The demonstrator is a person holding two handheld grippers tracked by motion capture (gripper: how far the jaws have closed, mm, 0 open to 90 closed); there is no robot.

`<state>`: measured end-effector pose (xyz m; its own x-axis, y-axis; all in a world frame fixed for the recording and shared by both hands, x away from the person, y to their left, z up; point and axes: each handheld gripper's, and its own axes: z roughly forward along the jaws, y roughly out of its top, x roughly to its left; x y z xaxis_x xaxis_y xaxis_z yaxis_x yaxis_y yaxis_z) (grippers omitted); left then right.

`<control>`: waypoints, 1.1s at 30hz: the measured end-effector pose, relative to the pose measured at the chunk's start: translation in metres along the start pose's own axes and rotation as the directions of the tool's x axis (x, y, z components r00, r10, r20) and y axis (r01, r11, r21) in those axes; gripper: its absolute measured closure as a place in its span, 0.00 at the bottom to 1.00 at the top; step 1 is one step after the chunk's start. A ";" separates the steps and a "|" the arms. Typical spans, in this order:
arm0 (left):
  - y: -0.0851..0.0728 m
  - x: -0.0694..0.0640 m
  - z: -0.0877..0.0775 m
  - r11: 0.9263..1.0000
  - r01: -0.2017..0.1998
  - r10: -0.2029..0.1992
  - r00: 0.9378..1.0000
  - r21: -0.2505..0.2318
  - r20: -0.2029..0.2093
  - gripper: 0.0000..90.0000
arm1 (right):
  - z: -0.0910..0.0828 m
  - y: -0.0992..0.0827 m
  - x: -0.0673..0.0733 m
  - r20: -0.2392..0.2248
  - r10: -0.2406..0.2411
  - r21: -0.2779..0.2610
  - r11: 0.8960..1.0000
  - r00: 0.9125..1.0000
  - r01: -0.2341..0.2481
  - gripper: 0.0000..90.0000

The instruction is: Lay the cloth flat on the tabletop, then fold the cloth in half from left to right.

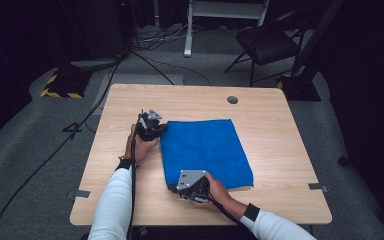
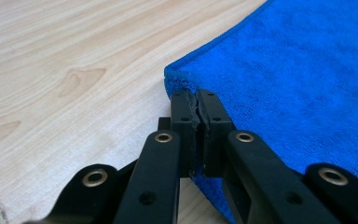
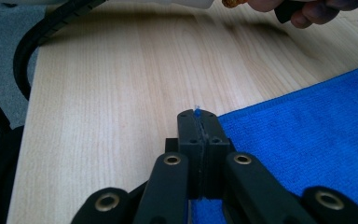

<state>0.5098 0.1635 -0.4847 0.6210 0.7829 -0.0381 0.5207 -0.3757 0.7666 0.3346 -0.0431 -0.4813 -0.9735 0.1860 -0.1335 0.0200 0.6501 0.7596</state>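
Pinching the near left corner of the cloth (image 1: pixel 205 152), the right gripper (image 1: pixel 176 189) has its fingers (image 3: pixel 188 140) pressed together, a wisp of blue fibre poking out past their tips. Farther off, the left gripper (image 1: pixel 161 129) has its fingers (image 2: pixel 184 121) closed on the far left corner, the hem bunched just ahead of the tips.

The likeliest trouble is a slip. Both grips sit right at the cloth's edge, so in my judgement a quick lift or a pull apart could drag a corner out from between the fingers, most easily at the right gripper, where very little fabric shows beyond the tips. Uneven lifting could also let the loose right half drag on the tabletop (image 1: pixel 280 130) and fold crookedly.

The cloth is bright blue, plush like microfibre, with a stitched hem. It looks already folded, since its near edge shows thick and layered. It lies flat, spreading away to the right of both sets of fingers, roughly mid-tabletop, with bare wood all round.
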 end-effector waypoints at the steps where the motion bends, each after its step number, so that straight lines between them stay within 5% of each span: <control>1: 0.000 0.000 0.000 1.000 0.002 -0.002 1.000 -0.003 0.003 0.96 | 0.001 0.000 -0.001 0.001 0.002 -0.001 1.000 1.000 -0.002 1.00; 9: 0.003 0.000 0.001 1.000 -0.003 0.003 1.000 -0.003 -0.010 0.96 | 0.004 0.001 -0.002 0.001 0.005 0.005 1.000 1.000 -0.005 1.00; 33: 0.037 -0.005 0.003 1.000 -0.029 0.029 0.999 0.007 -0.041 0.96 | -0.022 0.006 -0.018 0.074 0.021 -0.057 0.998 0.997 -0.017 1.00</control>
<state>0.5278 0.1436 -0.4580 0.6114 0.7913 0.0109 0.5068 -0.4020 0.7626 0.3476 -0.0582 -0.4602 -0.9534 0.2534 -0.1638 0.0236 0.6038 0.7968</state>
